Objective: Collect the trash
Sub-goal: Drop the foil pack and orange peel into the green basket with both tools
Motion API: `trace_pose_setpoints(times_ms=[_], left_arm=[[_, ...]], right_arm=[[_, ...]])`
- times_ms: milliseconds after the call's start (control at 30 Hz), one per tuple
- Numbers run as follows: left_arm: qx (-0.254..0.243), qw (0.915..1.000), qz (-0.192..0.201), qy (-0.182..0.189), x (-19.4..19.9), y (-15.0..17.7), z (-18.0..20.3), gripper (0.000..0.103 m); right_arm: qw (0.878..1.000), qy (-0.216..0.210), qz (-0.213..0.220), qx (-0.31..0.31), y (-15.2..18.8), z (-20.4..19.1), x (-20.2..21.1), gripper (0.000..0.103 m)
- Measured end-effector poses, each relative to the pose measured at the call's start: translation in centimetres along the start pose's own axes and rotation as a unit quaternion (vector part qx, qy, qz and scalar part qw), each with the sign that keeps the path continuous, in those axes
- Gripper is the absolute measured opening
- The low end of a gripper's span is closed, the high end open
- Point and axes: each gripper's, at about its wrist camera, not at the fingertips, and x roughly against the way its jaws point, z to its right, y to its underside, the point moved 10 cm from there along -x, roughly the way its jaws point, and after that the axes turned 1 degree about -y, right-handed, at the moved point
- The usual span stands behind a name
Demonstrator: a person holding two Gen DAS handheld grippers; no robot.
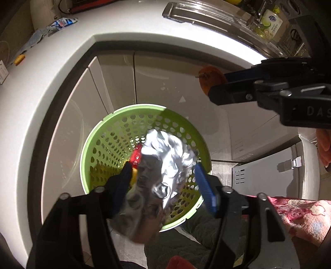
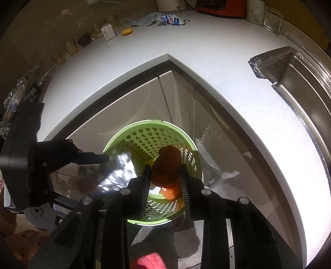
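Observation:
A green perforated basket stands on the floor in the inner corner of the cabinets, directly below both grippers. Above its mouth, my left gripper is open with a crumpled silver foil wrapper between its blue pads. The left pad touches the foil; the right pad stands clear of it. A red and yellow scrap clings to the foil's left edge. My right gripper is shut on an orange-brown peel, held over the basket.
A white L-shaped countertop wraps around the corner, with a steel sink on the right. On it lie a blue-white wrapper, a yellow scrap and a small white box. A person's leg and red slipper are below.

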Motion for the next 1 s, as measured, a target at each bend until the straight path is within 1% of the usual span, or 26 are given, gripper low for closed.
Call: trace_pose_setpoints(times_ms=[67, 133, 233, 300, 400, 433, 567, 600, 633, 700, 767, 800, 900, 1000], left_arm=[[0.001, 1.0, -0.002, 0.003, -0.2, 0.2, 0.0, 0.071], [0.002, 1.0, -0.004, 0.007, -0.2, 0.2, 0.2, 0.071], [0.003, 1.0, -0.004, 0.004, 0.1, 0.1, -0.1, 0.074], [0.008, 1.0, 0.002, 0.003, 0.7, -0.3, -0.3, 0.075], [0.028, 0.9993, 0.024, -0.003, 2.4, -0.8, -1.3, 0.079], [0.035, 0.9989, 0.029, -0.007, 3.0, -1.0, -1.8, 0.083], [0.066, 0.9951, 0.061, -0.041, 6.2, -1.7, -4.1, 0.089], [0.07, 0.9942, 0.067, -0.045, 6.8, -1.7, -4.7, 0.089], [0.079, 0.9927, 0.075, -0.052, 7.6, -1.8, -5.4, 0.09], [0.088, 0.9904, 0.086, -0.062, 8.7, -1.9, -6.5, 0.091], [0.097, 0.9882, 0.092, -0.075, 9.6, -1.9, -7.8, 0.092], [0.1, 0.9873, 0.093, -0.08, 10.0, -1.8, -8.5, 0.093], [0.115, 0.984, 0.097, -0.095, 10.6, -1.8, -10.3, 0.094], [0.133, 0.9813, 0.097, -0.101, 10.8, -1.8, -11.5, 0.094]], right_arm=[[1.0, -0.001, 0.001, 0.0, 0.0, 0.0, 0.0, 0.029], [1.0, -0.002, 0.001, -0.001, -0.1, -0.1, 0.0, 0.029], [1.0, -0.003, 0.001, -0.002, -0.1, -0.2, 0.0, 0.029], [1.0, -0.007, 0.002, -0.003, -0.2, -0.3, 0.0, 0.03], [1.0, -0.015, 0.004, 0.004, -0.4, -0.8, 0.0, 0.031], [1.0, -0.017, 0.005, 0.007, -0.4, -1.1, 0.0, 0.031], [0.999, -0.032, -0.003, 0.027, 0.1, -2.6, -0.7, 0.031], [0.999, -0.034, -0.007, 0.032, 0.3, -2.9, -0.9, 0.034], [0.998, -0.038, -0.014, 0.038, 0.6, -3.4, -1.4, 0.038], [0.998, -0.042, -0.021, 0.046, 1.0, -4.1, -2.0, 0.072], [0.998, -0.033, -0.016, 0.052, 1.0, -4.5, -2.3, 0.083], [0.998, -0.032, -0.015, 0.054, 0.9, -4.6, -2.4, 0.086], [0.998, -0.037, -0.014, 0.049, 0.5, -5.0, -2.4, 0.089], [0.998, -0.035, -0.006, 0.049, -0.6, -5.2, -2.2, 0.09]])
